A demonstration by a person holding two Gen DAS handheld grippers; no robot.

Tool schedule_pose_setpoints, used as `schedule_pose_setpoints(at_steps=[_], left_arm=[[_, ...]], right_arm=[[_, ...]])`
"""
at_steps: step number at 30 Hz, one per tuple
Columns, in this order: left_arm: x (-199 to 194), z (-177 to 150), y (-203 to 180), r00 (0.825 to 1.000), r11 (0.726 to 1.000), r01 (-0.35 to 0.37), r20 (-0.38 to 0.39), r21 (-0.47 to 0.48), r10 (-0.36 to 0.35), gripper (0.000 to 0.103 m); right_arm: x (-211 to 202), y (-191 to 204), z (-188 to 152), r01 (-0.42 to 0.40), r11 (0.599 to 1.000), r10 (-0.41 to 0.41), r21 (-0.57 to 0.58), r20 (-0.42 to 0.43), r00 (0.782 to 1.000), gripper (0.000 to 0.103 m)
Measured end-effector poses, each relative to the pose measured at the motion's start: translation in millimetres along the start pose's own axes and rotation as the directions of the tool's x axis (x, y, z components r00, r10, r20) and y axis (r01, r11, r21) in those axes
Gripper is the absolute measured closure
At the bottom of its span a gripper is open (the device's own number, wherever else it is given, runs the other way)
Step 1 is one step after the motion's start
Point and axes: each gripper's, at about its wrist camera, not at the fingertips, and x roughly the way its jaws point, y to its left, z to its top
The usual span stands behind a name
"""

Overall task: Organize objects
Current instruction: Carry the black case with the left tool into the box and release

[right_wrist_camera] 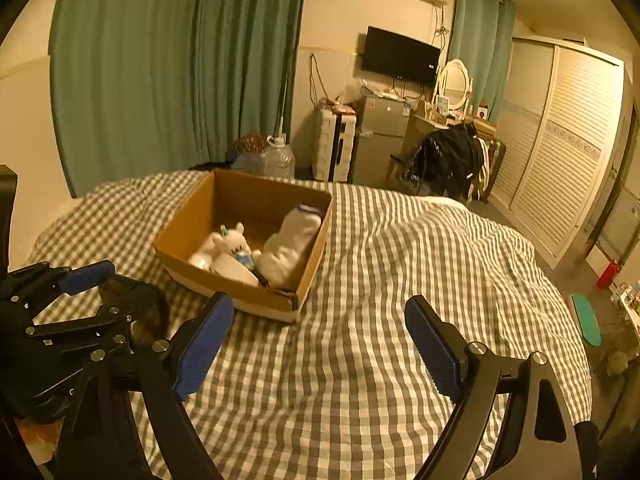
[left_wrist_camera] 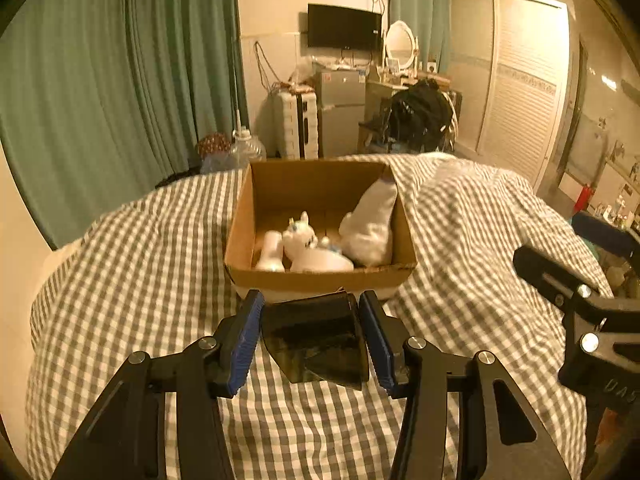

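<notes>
An open cardboard box (left_wrist_camera: 320,280) sits on the checked bed (left_wrist_camera: 140,280). Inside it lie a white plush toy (left_wrist_camera: 308,244), a small white bottle (left_wrist_camera: 270,254) and a white sock-like bundle (left_wrist_camera: 370,224). My left gripper (left_wrist_camera: 311,300) is shut on a dark shiny cup-like object (left_wrist_camera: 316,340), held just in front of the box's near wall. In the right wrist view the box (right_wrist_camera: 248,288) lies ahead to the left, and the left gripper with the dark object (right_wrist_camera: 136,308) shows at the left edge. My right gripper (right_wrist_camera: 319,308) is open and empty above the bedspread.
Green curtains (left_wrist_camera: 120,80) hang behind the bed. A fridge (left_wrist_camera: 340,112), white suitcase (left_wrist_camera: 298,124), water jug (left_wrist_camera: 248,148), chair with dark clothes (left_wrist_camera: 420,116) and a louvred wardrobe (left_wrist_camera: 520,92) stand across the room.
</notes>
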Motion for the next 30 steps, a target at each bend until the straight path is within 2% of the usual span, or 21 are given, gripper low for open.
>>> schedule_pose_setpoints(at_steps=[8, 16, 23, 30], left_arm=[[-1, 46, 2, 0.997, 1.000, 0.009, 0.074, 0.004, -0.009, 0.052], [24, 96, 9, 0.990, 1.000, 0.012, 0.138, -0.007, -0.011, 0.052], [86, 117, 12, 0.991, 1.000, 0.005, 0.134, 0.019, -0.007, 0.052], [155, 111, 12, 0.997, 1.000, 0.010, 0.073, 0.026, -0.012, 0.052]], right_arm=[[5, -10, 24, -0.013, 1.000, 0.012, 0.024, 0.030, 0.999, 0.015], [29, -25, 72, -0.036, 0.997, 0.029, 0.067, 0.100, 0.995, 0.015], [76, -31, 100, -0.057, 0.995, 0.046, 0.080, 0.128, 0.991, 0.015], [146, -32, 99, -0.050, 0.995, 0.044, 0.083, 0.067, 0.997, 0.015]])
